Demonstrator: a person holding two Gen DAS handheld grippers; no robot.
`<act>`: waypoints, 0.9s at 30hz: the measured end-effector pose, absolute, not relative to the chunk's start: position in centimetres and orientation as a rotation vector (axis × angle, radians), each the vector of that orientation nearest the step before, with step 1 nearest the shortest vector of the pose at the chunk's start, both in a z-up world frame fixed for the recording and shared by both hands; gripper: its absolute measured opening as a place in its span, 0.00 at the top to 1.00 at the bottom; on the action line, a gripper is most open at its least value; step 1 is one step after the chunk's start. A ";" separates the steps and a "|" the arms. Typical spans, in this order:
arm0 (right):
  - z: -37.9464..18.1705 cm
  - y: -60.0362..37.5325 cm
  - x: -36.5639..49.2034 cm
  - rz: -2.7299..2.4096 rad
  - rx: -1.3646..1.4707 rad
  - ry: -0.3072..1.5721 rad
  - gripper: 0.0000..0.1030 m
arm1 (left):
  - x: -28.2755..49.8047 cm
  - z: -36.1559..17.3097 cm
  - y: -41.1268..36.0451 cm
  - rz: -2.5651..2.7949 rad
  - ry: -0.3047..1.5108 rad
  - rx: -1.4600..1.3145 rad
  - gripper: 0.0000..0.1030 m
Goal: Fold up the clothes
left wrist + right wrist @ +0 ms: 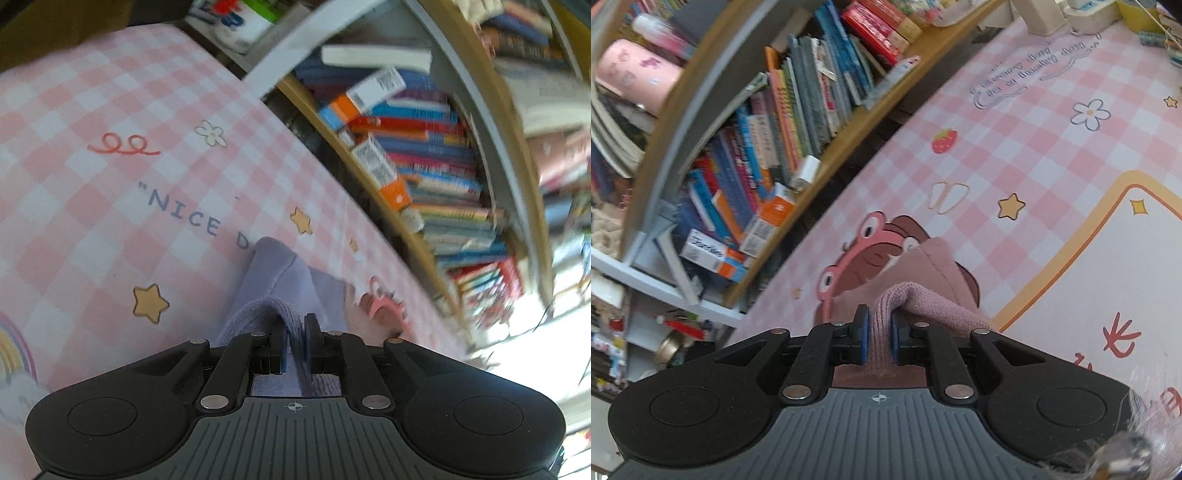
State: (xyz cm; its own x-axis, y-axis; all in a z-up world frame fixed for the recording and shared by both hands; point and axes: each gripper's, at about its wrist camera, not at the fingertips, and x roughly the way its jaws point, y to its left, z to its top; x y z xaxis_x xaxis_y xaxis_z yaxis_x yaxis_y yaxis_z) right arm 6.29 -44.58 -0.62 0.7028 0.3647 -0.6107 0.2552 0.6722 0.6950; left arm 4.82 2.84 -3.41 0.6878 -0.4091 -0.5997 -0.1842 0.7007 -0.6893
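My left gripper (294,338) is shut on a fold of a lavender knit garment (284,284), which hangs in front of it above the pink checked mat (110,206). My right gripper (879,334) is shut on a bunched fold of a dusty pink knit garment (934,280), held above the mat (1015,155) near its cartoon frog print (864,251). Only the pinched parts of each garment show; the rest is hidden under the grippers.
A wooden bookshelf (417,236) packed with books runs along the mat's far edge; it also shows in the right wrist view (798,122). White boxes (1041,14) and small items stand at the mat's far right corner.
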 end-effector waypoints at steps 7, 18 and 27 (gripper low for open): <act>1.1 -43.5 6.7 0.092 0.742 0.782 0.49 | 5.5 -1.4 2.9 -0.194 0.828 -0.668 0.47; 2.7 -41.0 6.7 0.136 0.246 0.726 0.44 | 4.6 0.2 1.5 -0.178 0.732 -0.295 0.38; -0.8 -37.6 9.6 0.175 -0.026 0.767 0.54 | 6.6 -0.9 -1.9 -0.213 0.681 -0.124 0.47</act>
State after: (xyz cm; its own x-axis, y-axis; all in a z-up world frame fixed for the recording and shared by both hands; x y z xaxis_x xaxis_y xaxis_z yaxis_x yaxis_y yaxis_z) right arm 9.60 -37.56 -0.82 0.7062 0.1483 -0.6923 -0.1669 0.9851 0.0408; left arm 6.63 -1.89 -0.89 0.7564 -0.2352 -0.6103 0.1544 0.9710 -0.1827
